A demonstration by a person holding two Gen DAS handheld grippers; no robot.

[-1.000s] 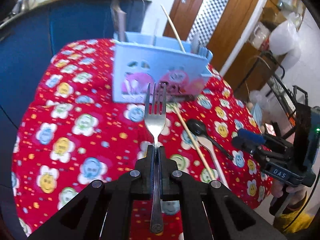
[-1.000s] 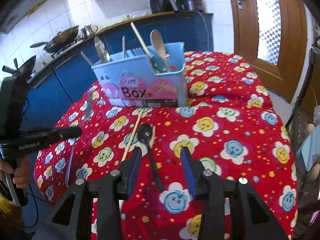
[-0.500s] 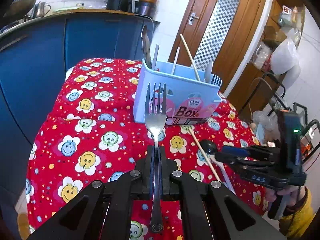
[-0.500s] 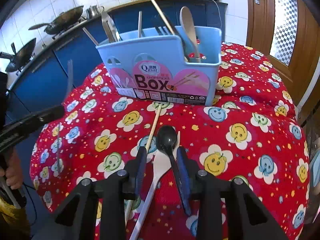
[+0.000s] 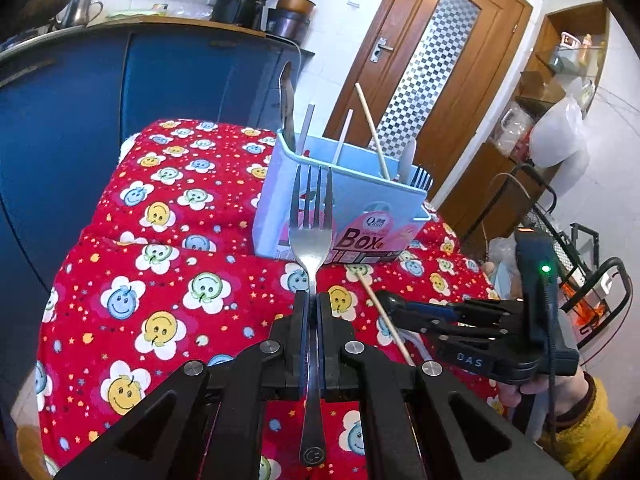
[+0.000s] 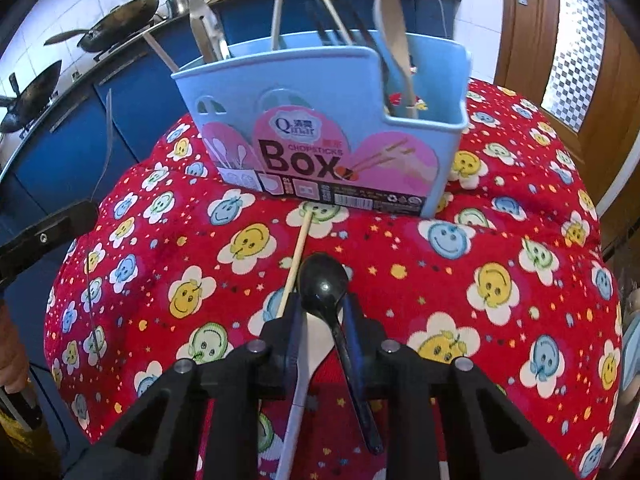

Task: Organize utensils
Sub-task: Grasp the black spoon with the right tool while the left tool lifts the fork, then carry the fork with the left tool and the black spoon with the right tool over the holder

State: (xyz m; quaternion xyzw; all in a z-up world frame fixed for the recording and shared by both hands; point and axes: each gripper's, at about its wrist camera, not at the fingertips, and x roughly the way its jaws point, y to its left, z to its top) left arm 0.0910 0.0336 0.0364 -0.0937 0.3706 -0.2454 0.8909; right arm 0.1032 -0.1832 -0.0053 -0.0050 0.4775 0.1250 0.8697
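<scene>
Mid-pickup, by the look of it: right gripper (image 6: 322,322) low over the red smiley tablecloth (image 6: 460,280), jaws just closing around the black spoon (image 6: 324,280), a white spoon (image 6: 310,344) between them too, pads not clearly pressing yet. Left gripper (image 5: 311,312) clenched on a fork (image 5: 311,216), tines up. Next, probably: finish the pinch, lift, carry to the blue utensil box (image 6: 320,120) beyond. A chopstick (image 6: 296,256) loose alongside. Farther off, blue cabinets (image 5: 80,100), wooden door (image 5: 432,80).

Red tablecloth (image 6: 500,264) with smiley-face flowers over the table. Blue cabinets (image 5: 72,128) behind. 2 dark woks (image 6: 116,30) on the stove. Metal kettle (image 5: 82,10) and black appliance (image 5: 242,2) on the counter. Brown door (image 5: 432,80) with checkered glass. White bag (image 5: 558,136) hanging at right.
</scene>
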